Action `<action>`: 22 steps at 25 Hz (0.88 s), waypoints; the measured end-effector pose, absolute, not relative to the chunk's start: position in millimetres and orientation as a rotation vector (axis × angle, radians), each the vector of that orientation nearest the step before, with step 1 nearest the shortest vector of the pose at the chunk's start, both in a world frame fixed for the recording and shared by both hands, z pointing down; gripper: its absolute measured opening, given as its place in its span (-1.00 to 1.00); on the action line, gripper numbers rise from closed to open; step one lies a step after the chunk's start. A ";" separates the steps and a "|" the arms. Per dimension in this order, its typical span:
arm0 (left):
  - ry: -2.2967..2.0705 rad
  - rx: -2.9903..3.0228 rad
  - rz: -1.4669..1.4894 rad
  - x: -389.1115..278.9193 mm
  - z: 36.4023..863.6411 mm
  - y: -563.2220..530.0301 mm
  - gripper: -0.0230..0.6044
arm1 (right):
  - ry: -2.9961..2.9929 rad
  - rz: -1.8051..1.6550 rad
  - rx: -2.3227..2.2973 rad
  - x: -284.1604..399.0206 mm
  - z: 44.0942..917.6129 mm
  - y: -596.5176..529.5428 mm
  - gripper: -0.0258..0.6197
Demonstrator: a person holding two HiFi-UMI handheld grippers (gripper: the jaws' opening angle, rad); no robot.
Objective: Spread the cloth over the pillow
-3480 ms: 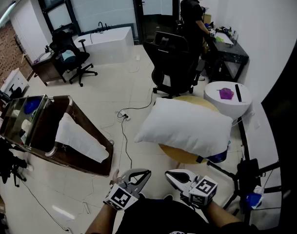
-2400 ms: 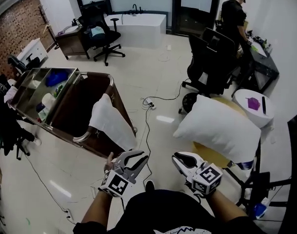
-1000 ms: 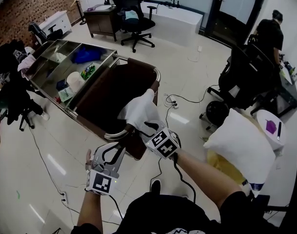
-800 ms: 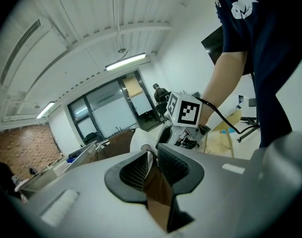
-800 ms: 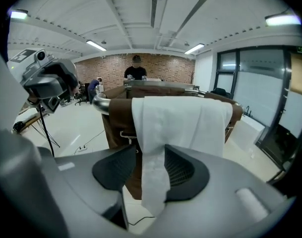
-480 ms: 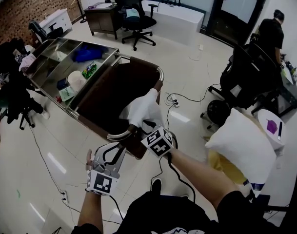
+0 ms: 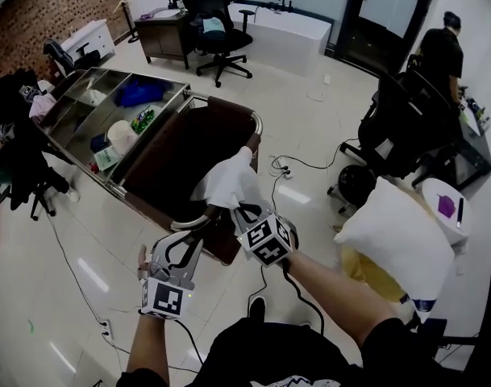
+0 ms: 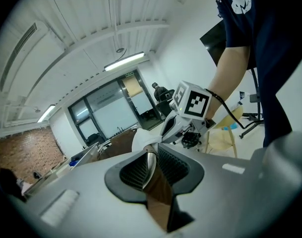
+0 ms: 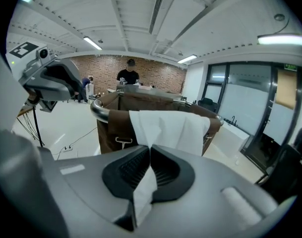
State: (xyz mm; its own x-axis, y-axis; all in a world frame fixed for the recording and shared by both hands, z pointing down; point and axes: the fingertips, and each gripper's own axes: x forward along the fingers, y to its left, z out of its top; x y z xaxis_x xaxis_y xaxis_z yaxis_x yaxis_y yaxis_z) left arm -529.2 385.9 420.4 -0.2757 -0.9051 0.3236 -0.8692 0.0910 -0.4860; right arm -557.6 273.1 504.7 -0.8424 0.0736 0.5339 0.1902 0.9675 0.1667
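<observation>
The brown cart [image 7: 181, 147] carries the cloth [image 7: 226, 180] draped over its near rail, well apart from the pillow [image 7: 394, 234] at our right. We judge the cloth light, thin and limp. It will sag and bunch, so a second hold along the same edge should help us spread it. Our right gripper [image 7: 243, 213] has just closed its jaws on the hanging edge; our left gripper [image 7: 195, 230] stands slightly parted and empty by the rail. How far the cloth runs down inside the cart is hidden from us — its corners too.
</observation>
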 end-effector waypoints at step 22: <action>2.115 -1.647 -1.413 -584.3 430.9 345.1 -0.55 | -2.764 -0.386 0.084 -483.6 391.4 205.9 -0.88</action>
State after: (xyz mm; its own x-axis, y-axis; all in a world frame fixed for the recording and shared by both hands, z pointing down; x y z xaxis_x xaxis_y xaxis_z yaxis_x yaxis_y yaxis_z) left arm -584.3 345.1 430.9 -0.4048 -0.8083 0.4276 -0.7044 -0.0226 -0.7095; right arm -483.6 205.9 391.4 -0.9378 -0.1049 0.3311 -0.0101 0.9611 0.2760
